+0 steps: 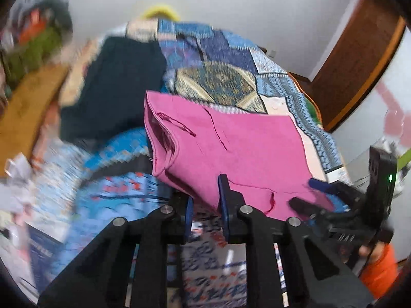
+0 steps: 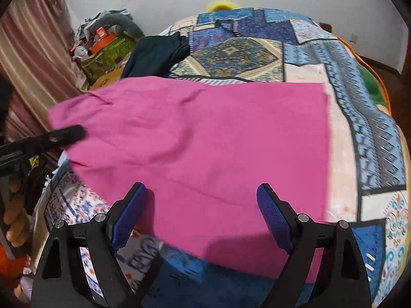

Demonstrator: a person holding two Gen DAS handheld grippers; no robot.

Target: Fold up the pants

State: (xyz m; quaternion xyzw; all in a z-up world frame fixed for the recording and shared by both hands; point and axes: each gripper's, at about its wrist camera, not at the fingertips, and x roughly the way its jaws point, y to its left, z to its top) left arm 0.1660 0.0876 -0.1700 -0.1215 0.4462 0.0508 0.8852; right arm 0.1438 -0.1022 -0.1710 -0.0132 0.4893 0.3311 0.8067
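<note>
Pink pants (image 2: 205, 133) lie spread across a patchwork bedspread (image 2: 359, 141). In the left wrist view their waist end (image 1: 205, 138) is raised off the bed and hangs open. My left gripper (image 1: 205, 200) has its jaws close together, pinching the pants' near edge. From the right wrist view, the left gripper (image 2: 68, 133) shows as a dark finger at the pants' left end. My right gripper (image 2: 203, 187) stands open over the pants' near edge, with nothing pressed between its blue pads (image 2: 131, 213). It also appears at the far right of the left wrist view (image 1: 310, 195).
A dark navy garment (image 2: 154, 51) lies at the bed's far left. A green box with clutter (image 2: 108, 51) and a striped curtain (image 2: 30, 51) stand left of the bed. A wooden door (image 1: 354, 59) is at the right. An orange sleeve (image 1: 380, 269) shows below the right gripper.
</note>
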